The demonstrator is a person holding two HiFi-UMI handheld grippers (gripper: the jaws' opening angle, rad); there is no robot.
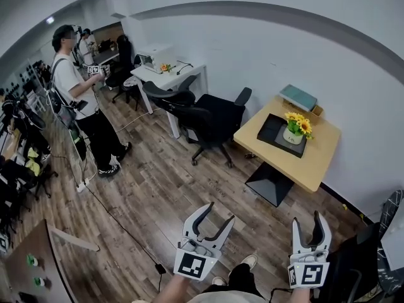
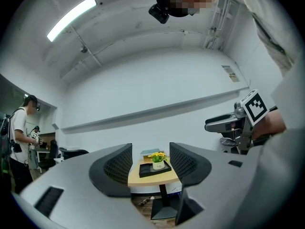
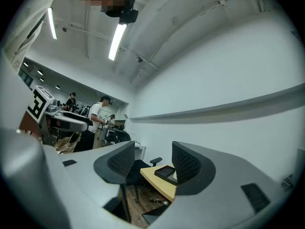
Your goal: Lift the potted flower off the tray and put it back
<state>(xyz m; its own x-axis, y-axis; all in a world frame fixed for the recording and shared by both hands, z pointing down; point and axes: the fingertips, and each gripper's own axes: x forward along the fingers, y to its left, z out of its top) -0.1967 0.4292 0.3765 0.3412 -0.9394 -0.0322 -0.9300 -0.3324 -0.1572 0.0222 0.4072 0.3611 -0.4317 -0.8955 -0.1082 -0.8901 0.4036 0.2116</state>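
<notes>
The potted flower [image 1: 295, 129], yellow blooms in a white pot, stands on a black tray [image 1: 273, 131] on a small wooden table [image 1: 315, 163] across the room by the wall. My left gripper [image 1: 220, 212] and right gripper [image 1: 307, 219] are both held low in the head view, far from the table, open and with nothing between their jaws. In the left gripper view the flower [image 2: 157, 158] and tray [image 2: 148, 171] show small between the open jaws. The right gripper view shows only the tray's [image 3: 167, 171] left part; its right jaw hides the pot.
Black office chairs [image 1: 208, 115] stand left of the table, next to a white desk [image 1: 167, 77]. A person [image 1: 82, 100] stands further left on the wood floor. A teal box [image 1: 298, 97] lies at the table's far edge. A cable [image 1: 120, 226] runs across the floor.
</notes>
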